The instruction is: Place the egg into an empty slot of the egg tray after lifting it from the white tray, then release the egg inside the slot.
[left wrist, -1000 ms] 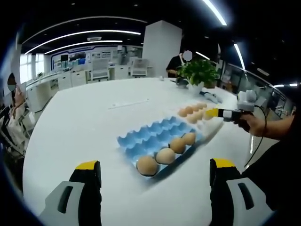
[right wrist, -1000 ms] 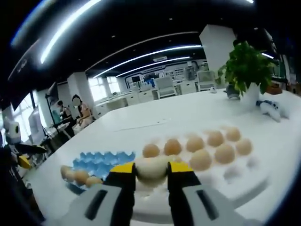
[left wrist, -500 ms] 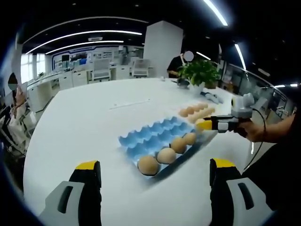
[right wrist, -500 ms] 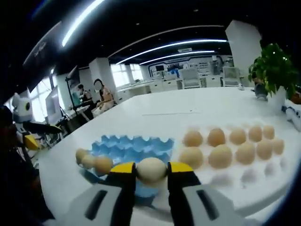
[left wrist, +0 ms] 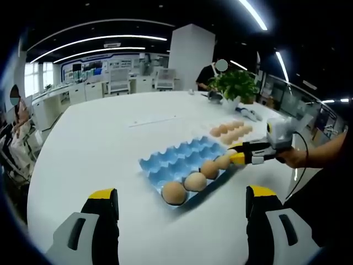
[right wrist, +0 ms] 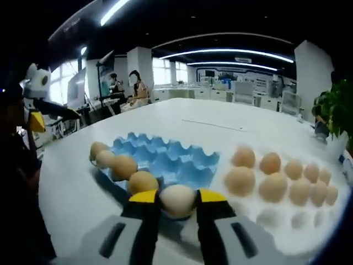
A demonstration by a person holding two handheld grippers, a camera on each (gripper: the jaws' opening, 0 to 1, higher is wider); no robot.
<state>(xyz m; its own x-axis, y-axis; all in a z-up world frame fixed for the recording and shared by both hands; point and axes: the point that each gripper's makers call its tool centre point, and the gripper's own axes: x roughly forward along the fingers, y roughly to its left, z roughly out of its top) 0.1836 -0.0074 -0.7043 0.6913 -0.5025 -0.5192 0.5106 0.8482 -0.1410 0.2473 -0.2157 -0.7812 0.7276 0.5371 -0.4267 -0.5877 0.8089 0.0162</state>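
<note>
Counts: 4 eggs in blue egg tray (right wrist: 165,160), 1 egg (right wrist: 177,200) gripped, 7 on white tray (right wrist: 287,218).

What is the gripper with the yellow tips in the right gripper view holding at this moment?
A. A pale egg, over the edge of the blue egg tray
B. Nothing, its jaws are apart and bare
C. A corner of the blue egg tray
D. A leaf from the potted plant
A: the right gripper has its jaws closed on a pale egg, just at the near edge of the blue egg tray.
</note>
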